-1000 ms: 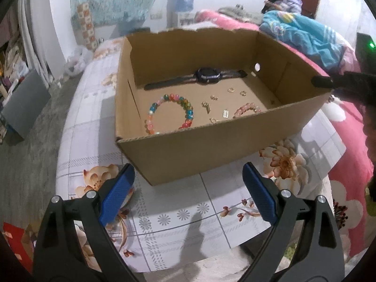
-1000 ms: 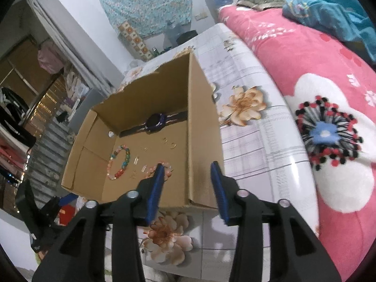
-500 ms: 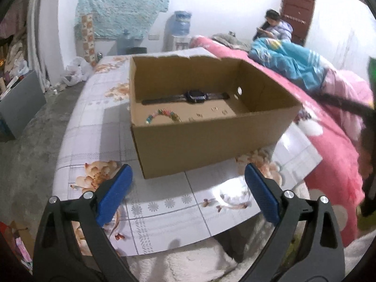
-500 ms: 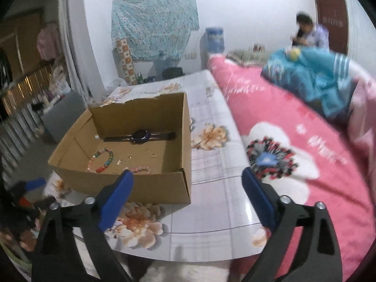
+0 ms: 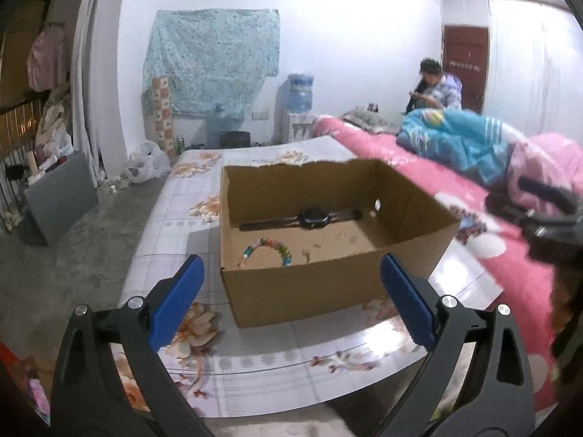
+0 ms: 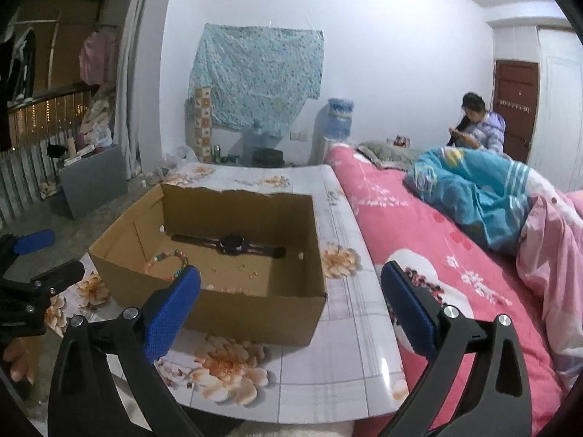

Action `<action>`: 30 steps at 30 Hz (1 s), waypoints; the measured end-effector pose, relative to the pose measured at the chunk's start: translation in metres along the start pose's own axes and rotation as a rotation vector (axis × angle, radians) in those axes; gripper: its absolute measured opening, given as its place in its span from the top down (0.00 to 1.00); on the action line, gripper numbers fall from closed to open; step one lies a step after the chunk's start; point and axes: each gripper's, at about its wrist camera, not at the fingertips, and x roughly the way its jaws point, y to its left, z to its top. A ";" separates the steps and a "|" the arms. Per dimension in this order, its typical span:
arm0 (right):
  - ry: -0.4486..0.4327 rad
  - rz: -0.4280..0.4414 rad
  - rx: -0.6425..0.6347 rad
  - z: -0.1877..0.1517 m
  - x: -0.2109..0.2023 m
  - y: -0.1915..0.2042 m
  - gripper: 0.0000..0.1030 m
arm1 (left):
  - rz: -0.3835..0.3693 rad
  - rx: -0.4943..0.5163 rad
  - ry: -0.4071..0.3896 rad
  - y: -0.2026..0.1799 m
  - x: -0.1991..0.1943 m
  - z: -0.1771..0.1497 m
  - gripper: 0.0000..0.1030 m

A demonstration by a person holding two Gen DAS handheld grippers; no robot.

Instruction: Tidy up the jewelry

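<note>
Left wrist view: left gripper [image 5: 289, 300] and right gripper [image 6: 289, 307] both gape empty, short of the box [image 5: 328, 287]. Inside the box lie a bead bracelet [image 5: 267, 249] — light, slippery, best pinched across its strand — and a watch [image 5: 313, 217] by the back wall.
</note>
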 end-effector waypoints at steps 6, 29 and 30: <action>0.015 0.058 0.039 0.007 0.007 0.015 0.06 | 0.104 0.024 0.051 -0.010 0.011 0.012 0.09; 0.405 0.080 0.129 -0.018 0.072 0.016 0.06 | 0.249 -0.083 0.442 -0.012 0.071 0.000 0.09; 0.414 0.080 0.131 -0.019 0.074 0.015 0.06 | 0.249 -0.085 0.447 -0.012 0.073 0.000 0.09</action>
